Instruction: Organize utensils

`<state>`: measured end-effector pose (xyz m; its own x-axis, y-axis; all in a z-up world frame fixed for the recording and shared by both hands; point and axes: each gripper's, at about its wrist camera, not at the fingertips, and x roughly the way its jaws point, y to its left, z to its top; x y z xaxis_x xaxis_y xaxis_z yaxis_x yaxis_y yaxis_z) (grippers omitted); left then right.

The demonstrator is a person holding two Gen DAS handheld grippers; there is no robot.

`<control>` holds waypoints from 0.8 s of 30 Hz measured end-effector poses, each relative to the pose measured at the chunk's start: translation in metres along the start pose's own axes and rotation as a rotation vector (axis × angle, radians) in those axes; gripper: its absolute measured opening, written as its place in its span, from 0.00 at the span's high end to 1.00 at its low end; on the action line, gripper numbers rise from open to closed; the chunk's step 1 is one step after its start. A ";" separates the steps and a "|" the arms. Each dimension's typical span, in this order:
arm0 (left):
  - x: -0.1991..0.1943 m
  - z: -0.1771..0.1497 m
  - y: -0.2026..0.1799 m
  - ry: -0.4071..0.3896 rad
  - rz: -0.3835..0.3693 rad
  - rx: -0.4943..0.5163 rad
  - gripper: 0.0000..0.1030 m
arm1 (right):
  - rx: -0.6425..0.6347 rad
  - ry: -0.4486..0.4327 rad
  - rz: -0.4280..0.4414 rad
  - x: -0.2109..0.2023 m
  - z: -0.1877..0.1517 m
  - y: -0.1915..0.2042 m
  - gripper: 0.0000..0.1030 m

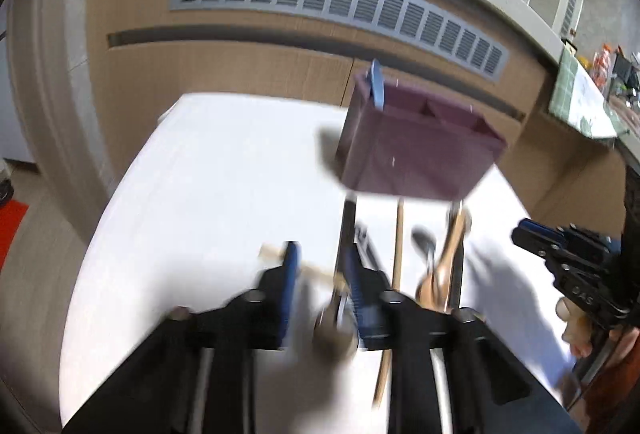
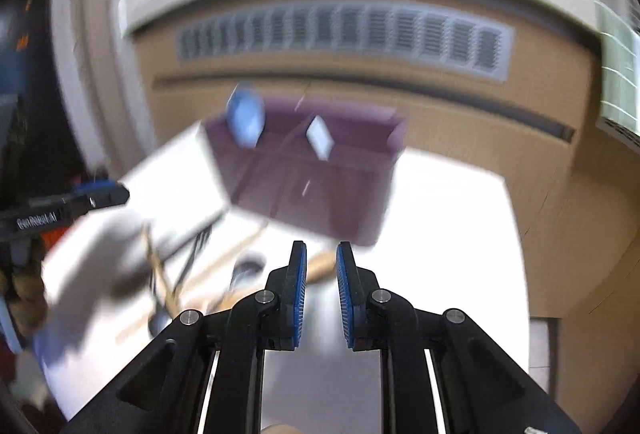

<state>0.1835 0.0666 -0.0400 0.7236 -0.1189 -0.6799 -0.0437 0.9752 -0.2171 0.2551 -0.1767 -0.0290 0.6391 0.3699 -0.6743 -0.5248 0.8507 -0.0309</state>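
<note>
A purple divided organizer box (image 1: 416, 150) (image 2: 312, 174) stands at the far side of the white table (image 1: 224, 174). A blue utensil (image 1: 377, 84) sticks up from its left compartment and a white piece (image 2: 320, 136) from the middle one. Loose utensils lie in front of the box: a wooden spoon (image 1: 440, 274), a long wooden stick (image 1: 398, 246), a black-handled utensil (image 1: 348, 226) and a metal spoon (image 1: 334, 334). My left gripper (image 1: 322, 266) hovers open over this blurred pile, a pale wooden handle crossing under its gap. My right gripper (image 2: 322, 262) is open and empty, just right of the pile.
Behind the table runs a wooden cabinet front with a long grey vent grille (image 1: 340, 6) under a pale counter edge. The floor with a red mat (image 1: 12, 226) lies beyond the table's left edge. A hand (image 1: 576, 330) holds the right gripper at the table's right side.
</note>
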 end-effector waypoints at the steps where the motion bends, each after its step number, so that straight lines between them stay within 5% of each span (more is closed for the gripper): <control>1: -0.009 -0.011 0.002 -0.008 0.007 0.000 0.83 | -0.035 0.030 0.002 0.002 -0.005 0.009 0.84; 6: -0.031 -0.034 0.020 -0.004 0.015 -0.037 0.85 | -0.201 0.143 0.014 0.002 -0.025 0.050 0.84; 9: -0.030 -0.039 0.021 0.017 0.020 -0.038 0.84 | -0.192 0.140 0.157 -0.004 -0.030 0.056 0.84; 12: -0.027 -0.038 0.002 0.010 -0.066 0.002 0.84 | -0.136 0.157 0.193 -0.004 -0.028 0.058 0.85; 16: -0.018 -0.048 -0.047 0.043 -0.207 0.135 0.83 | 0.010 0.095 0.095 -0.014 -0.033 0.036 0.85; 21: 0.008 -0.056 -0.085 0.109 -0.187 0.190 0.83 | 0.237 0.029 -0.019 -0.029 -0.048 -0.006 0.84; 24: 0.019 -0.054 -0.093 0.127 -0.163 0.190 0.83 | 0.260 0.023 -0.062 -0.036 -0.058 -0.015 0.83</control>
<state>0.1640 -0.0363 -0.0709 0.6177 -0.2881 -0.7318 0.2048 0.9573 -0.2040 0.2075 -0.2240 -0.0473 0.6511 0.3078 -0.6938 -0.3209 0.9400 0.1158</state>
